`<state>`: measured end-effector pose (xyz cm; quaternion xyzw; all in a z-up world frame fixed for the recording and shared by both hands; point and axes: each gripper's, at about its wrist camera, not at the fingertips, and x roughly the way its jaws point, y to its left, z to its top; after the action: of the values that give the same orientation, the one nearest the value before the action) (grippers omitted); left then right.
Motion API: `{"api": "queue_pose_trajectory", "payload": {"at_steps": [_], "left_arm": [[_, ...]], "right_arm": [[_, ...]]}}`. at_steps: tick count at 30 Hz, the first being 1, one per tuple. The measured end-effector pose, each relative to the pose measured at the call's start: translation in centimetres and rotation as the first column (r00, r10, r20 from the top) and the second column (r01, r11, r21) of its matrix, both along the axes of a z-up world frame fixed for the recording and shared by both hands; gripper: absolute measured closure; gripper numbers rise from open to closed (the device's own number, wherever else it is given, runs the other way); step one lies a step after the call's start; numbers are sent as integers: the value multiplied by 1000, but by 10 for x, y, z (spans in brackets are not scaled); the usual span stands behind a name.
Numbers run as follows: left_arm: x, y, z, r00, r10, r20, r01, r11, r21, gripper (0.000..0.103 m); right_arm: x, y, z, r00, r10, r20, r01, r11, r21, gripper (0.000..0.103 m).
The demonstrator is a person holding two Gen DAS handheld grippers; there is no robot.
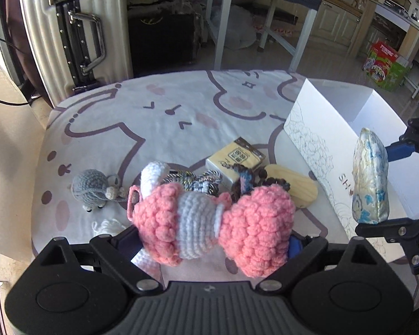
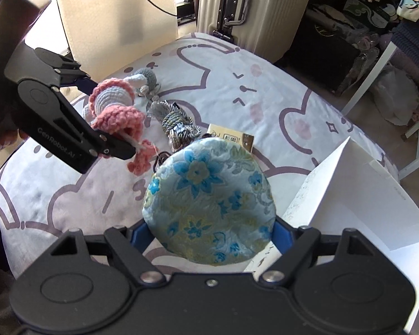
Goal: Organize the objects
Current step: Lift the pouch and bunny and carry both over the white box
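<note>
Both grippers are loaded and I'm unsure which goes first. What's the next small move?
Probably carry the right gripper over the open white box and release the blue floral pouch: it already hangs beside the box wall, while the left gripper with the pink crochet toy is farther away.

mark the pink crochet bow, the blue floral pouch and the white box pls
pink crochet bow [image 1: 215, 223], left wrist view, white knitted centre band.
blue floral pouch [image 2: 209, 203], right wrist view, middle of its brocade face.
white box [image 1: 315, 139], left wrist view, printed outer side wall.
</note>
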<state>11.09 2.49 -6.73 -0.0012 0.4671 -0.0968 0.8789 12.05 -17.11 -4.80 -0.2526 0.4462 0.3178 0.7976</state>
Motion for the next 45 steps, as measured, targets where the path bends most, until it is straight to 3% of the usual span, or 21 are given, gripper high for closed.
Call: {"api": "queue_pose_trajectory", "payload": {"at_steps": [9,16,29,45], "left_arm": [[-27,6,46,986,121,117,-122,993,3,8],[-48,10,64,965,223,137,-218,975,-52,8],[-71,1,80,947,260,187,-263,965,-11,8],[-54,-30,88,953,224,204,-226,974,-17,8]], "right_arm": [[-7,-11,31,989,-130,63,124,988,96,18],[-12,-21,46,967,-244,78,227,957,180,18],[-20,-33,54,911,-409,51,374,872,316,18],[-17,-55,59,893,-446,56,407,854,325,18]]}}
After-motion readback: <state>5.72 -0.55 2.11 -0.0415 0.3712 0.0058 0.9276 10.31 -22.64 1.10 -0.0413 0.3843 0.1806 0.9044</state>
